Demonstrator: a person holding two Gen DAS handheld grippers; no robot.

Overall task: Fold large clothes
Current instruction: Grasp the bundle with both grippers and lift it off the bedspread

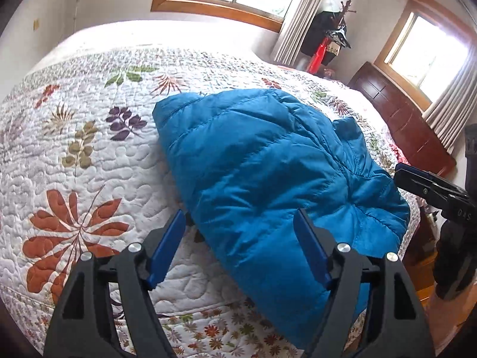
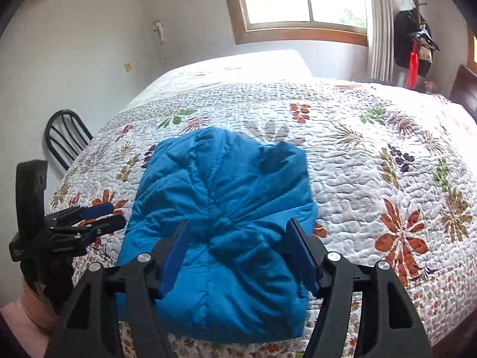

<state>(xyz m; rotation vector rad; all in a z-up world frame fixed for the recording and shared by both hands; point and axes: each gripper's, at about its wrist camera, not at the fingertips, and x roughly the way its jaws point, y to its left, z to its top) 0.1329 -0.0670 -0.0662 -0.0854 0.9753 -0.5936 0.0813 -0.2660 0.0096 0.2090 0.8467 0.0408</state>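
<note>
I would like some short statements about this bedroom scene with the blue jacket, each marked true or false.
1. The blue quilted puffer jacket lies folded into a compact bundle on the white floral quilted bedspread. True.
2. The left gripper is clamped on the jacket. False: its jaws stand open and grip nothing.
3. The right gripper stands open above the jacket's near edge. True.
4. The jacket hangs on the wooden coat stand. False: dark and red garments hang there; the jacket is on the bed.
5. A black metal chair stands beside the bed. True.
</note>
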